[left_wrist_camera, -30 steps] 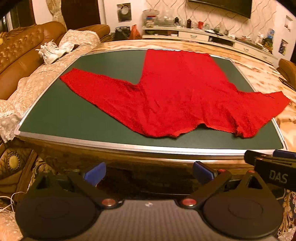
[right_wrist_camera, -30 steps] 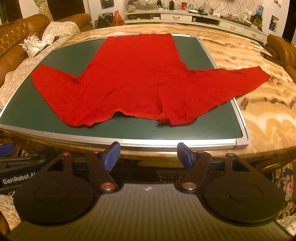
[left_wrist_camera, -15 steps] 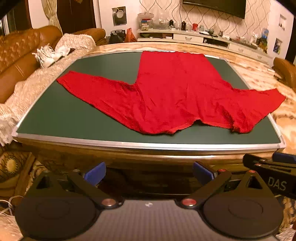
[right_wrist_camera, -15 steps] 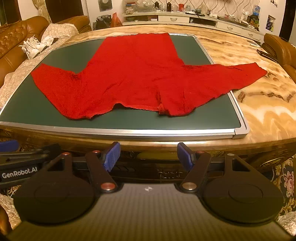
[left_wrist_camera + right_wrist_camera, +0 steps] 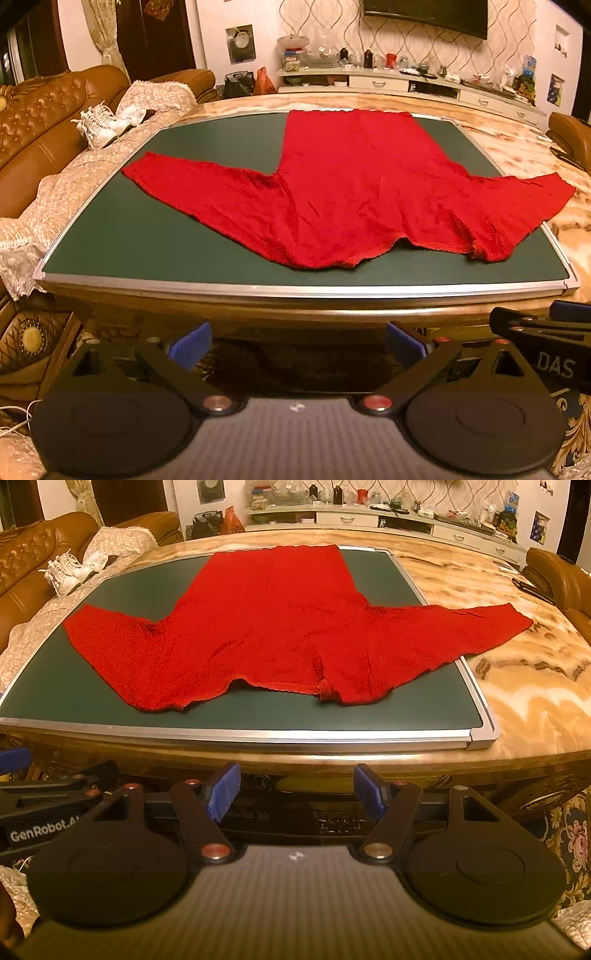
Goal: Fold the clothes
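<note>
A red long-sleeved top (image 5: 354, 192) (image 5: 273, 627) lies spread flat on a dark green mat (image 5: 122, 240) (image 5: 48, 686), neckline toward me, both sleeves stretched out sideways. The right sleeve end hangs past the mat onto the marble tabletop (image 5: 517, 686). My left gripper (image 5: 297, 343) is open and empty, held below the table's near edge, well short of the cloth. My right gripper (image 5: 295, 786) is also open and empty, just below the same edge. Each gripper shows at the other view's side.
The mat has a silver frame (image 5: 258, 290) on a marble table with a wooden rim. A brown leather sofa (image 5: 40, 125) with a lace cover and white shoes (image 5: 98, 123) stands at the left. A low cabinet (image 5: 406, 83) with bottles lines the back wall.
The left wrist view has tipped slightly, so the table sits a little lower and the room shows more. The top and the right gripper have not moved.
</note>
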### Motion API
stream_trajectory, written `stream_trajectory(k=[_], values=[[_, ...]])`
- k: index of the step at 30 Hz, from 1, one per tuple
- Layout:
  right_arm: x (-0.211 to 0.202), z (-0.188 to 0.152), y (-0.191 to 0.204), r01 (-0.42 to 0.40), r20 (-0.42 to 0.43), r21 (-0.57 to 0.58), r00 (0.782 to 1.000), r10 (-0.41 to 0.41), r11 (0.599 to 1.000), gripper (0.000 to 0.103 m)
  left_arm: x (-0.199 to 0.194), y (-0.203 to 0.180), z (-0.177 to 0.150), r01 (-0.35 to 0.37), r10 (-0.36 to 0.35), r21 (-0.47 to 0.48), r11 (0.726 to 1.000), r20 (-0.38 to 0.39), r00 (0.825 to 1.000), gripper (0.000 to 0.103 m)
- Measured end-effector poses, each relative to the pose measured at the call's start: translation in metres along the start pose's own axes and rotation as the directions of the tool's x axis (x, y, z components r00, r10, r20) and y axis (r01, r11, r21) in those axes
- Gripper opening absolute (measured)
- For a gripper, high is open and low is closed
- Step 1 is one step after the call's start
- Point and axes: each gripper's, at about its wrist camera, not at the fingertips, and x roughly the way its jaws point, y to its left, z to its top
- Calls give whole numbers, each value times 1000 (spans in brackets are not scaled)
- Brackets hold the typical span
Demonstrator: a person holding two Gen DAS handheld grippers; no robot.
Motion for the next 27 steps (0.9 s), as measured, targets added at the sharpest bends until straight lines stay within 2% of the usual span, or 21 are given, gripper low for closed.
stream_trajectory(k=[15,27], values=[[4,-7,1,3,-3,-12,1000,-3,1000,76,11,-1,-13,16,-16,4,1000,-50,999,103],[12,-15,0,-6,-8,-3,1000,6,1000,76,18,-3,-22,2,-1,19,1000,-64,998,103]])
